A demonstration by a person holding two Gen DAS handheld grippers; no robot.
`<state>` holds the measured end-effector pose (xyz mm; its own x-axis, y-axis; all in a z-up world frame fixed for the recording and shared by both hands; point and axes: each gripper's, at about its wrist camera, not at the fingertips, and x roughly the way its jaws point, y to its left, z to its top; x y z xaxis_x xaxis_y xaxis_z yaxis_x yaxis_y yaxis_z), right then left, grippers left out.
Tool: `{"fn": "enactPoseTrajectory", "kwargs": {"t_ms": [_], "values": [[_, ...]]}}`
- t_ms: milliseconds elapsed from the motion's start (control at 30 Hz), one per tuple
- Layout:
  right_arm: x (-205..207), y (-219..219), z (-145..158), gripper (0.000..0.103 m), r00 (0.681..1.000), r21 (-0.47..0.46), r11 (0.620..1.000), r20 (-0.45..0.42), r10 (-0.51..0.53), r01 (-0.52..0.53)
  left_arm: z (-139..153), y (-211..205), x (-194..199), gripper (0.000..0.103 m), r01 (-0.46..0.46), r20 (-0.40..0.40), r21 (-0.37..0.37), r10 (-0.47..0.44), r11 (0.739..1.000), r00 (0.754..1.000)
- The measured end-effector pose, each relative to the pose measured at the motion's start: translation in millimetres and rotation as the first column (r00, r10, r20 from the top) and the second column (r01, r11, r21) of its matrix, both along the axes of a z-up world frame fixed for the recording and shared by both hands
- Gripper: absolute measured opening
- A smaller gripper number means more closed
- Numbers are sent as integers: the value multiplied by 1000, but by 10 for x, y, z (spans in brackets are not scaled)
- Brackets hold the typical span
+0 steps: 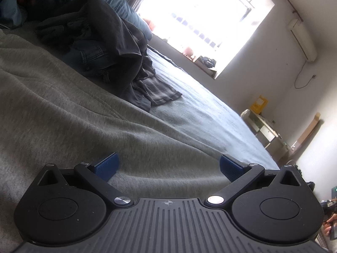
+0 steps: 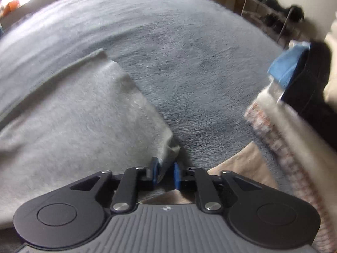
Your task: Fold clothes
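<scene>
A light grey sweatshirt-like garment (image 1: 84, 116) lies spread on the bed under my left gripper (image 1: 168, 164). That gripper is open wide, its blue pads (image 1: 107, 165) just above the cloth with nothing between them. In the right wrist view the same grey garment (image 2: 73, 116) shows its fleecy inner side and a stitched hem. Its lower corner (image 2: 168, 147) reaches in between the blue pads of my right gripper (image 2: 165, 168). Those pads stand a little apart and do not visibly pinch the cloth.
A heap of dark clothes (image 1: 94, 31), with jeans and a plaid piece (image 1: 155, 88), lies farther up the grey-blue bed cover (image 2: 189, 52). A stack of folded clothes (image 2: 294, 105) sits to the right, with beige fabric (image 2: 242, 164) beside it. Shelves (image 1: 265, 130) stand past the bed.
</scene>
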<state>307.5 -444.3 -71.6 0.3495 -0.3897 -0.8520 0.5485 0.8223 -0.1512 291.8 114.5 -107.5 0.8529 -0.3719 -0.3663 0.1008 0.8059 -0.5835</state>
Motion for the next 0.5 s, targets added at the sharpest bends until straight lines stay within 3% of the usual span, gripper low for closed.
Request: {"fn": "enactPoseTrajectory", "kwargs": {"t_ms": [100,167,200,267,333,433,500], "values": [[45,213,188,38,1000,-222,975,-18,16,-20,0,-12,3,103,-1,-1,10,1,1000,1000],[29,522,416,41,990,-332,939,67,121,-93,-1,-19,8,103,-2,-4,15,2,1000,1000],[23,729,526,41,968,-344,925,128,216,-161,1,-21,8,103,-1,-5,16,2,1000,1000],[70,1203,660,40,875,-281,892,237,423,-355,4,-29,8,103,-1,-8,21,1,1000,1000],[212,1744,643,41,775,-198,824,280,566,-530,9,-49,6,103,0,-15,37,1,999,1000],[468,2572,536,40,610,-79,664,327,722,-744,29,-83,-17,103,-3,-22,72,5,997,1000],[678,3061,390,39,527,-8,560,327,784,-828,38,-99,-30,103,-5,-27,94,8,996,1000]]}}
